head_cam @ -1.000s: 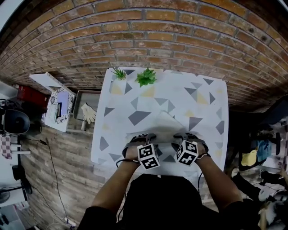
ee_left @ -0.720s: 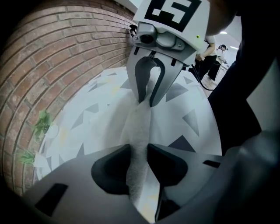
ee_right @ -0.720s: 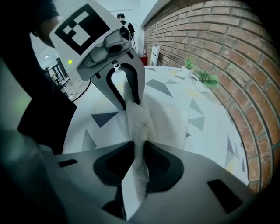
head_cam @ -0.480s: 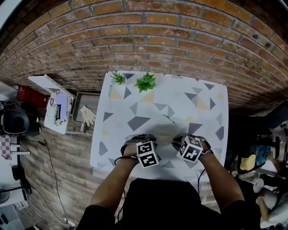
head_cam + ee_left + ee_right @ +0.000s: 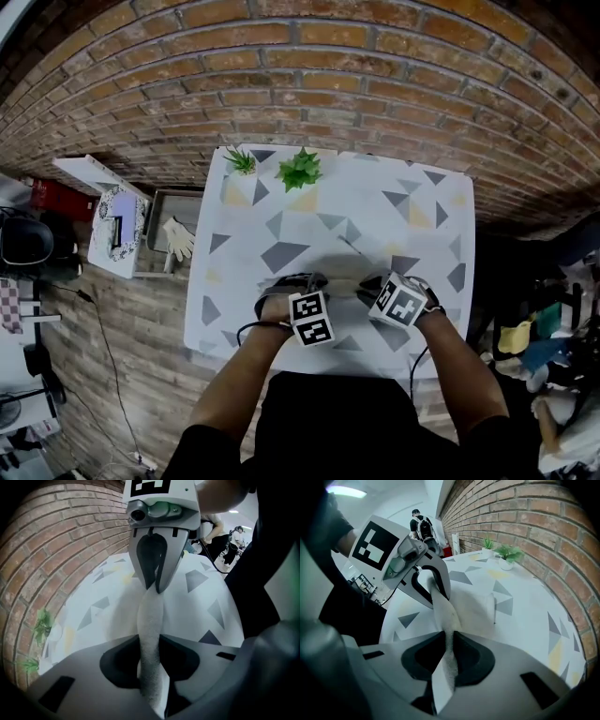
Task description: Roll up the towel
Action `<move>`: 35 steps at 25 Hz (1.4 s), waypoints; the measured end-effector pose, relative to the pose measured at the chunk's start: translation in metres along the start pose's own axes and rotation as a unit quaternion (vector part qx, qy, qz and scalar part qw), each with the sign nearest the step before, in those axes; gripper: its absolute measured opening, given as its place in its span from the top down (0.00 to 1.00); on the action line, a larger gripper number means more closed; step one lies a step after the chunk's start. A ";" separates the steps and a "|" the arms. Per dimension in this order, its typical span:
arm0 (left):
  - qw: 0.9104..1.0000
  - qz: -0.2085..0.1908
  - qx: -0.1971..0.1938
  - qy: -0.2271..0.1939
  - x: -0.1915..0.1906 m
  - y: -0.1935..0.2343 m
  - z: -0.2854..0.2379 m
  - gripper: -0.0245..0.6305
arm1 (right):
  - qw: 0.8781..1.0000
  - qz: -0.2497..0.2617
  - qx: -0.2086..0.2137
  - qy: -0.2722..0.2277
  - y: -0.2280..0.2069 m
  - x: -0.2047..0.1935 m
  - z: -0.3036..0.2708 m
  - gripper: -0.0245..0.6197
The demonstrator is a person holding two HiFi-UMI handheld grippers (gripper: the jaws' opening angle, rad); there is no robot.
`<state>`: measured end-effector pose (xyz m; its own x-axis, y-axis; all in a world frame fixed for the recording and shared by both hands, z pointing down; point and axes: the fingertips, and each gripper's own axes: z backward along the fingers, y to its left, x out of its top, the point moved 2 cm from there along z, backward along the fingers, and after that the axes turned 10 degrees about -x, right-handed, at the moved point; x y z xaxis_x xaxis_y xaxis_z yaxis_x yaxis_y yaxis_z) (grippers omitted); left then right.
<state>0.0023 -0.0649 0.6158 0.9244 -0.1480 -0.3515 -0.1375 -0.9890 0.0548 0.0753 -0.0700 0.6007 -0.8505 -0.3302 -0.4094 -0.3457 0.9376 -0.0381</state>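
1. The towel lay flat on the near half of the tabletop, just before the person, white on the white patterned cloth and so hard to outline from the head view. Its near edge was raised off the tabletop and strung between the two grippers as a narrow band.
2. The left gripper pinched that edge at its left end. Its jaws had just closed down and then eased slightly apart, with the towel's cloth between them and the pads on it.
3. The right gripper pinched the same edge at its right end. Its jaws had just been closing, and the cloth ran up between them. The two grippers stood near each other, both pointing steeply down.
4. By my judgement the step in hand was the first one: the near edge was caught but no turn of the roll had been made, since the rest of the towel lay unrolled.
5. The next move likely called for both hands to carry the edge over and away, toward the brick wall, in step with each other so the roll would start straight and tight.
6. Two small potted plants stood at the far edge, well apart from the towel and out of the roll's path.
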 end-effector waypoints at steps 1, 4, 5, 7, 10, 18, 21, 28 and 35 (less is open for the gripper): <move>1.000 0.000 -0.009 -0.001 0.001 -0.003 0.000 0.81 | 1.000 0.000 0.002 0.001 0.001 -0.001 0.000 0.85; 0.999 0.003 -0.051 -0.005 0.003 -0.016 0.001 0.83 | 1.000 0.004 0.016 0.004 0.010 -0.005 0.005 0.86; 0.998 0.005 -0.070 -0.008 0.004 -0.022 0.001 0.83 | 1.000 0.006 0.026 0.007 0.015 -0.007 0.007 0.86; 0.994 0.010 -0.107 -0.013 0.005 -0.036 0.001 0.84 | 0.998 0.008 0.050 0.020 0.027 -0.014 0.012 0.86; 0.992 0.008 -0.124 -0.016 0.007 -0.050 0.000 0.83 | 0.997 0.009 0.070 0.028 0.040 -0.024 0.016 0.86; 0.999 -0.017 -0.050 -0.006 0.010 -0.037 -0.002 0.66 | 0.999 0.010 0.037 0.024 0.032 -0.025 0.011 0.85; 0.999 -0.013 -0.038 -0.009 0.010 -0.027 0.002 0.63 | 0.999 0.012 0.023 0.023 0.022 -0.023 0.010 0.83; 0.999 0.005 -0.033 -0.026 0.012 -0.006 0.009 0.61 | 0.999 0.011 -0.008 0.029 -0.003 -0.018 0.005 0.81; 0.999 0.002 -0.007 -0.038 0.019 0.016 0.017 0.61 | 0.999 -0.002 -0.044 0.024 -0.028 -0.014 0.000 0.81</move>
<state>0.0114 -0.0837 0.5943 0.8941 -0.1517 -0.4215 -0.1354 -0.9884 0.0686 0.0967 -0.0917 0.6071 -0.8667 -0.3400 -0.3651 -0.3800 0.9241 0.0414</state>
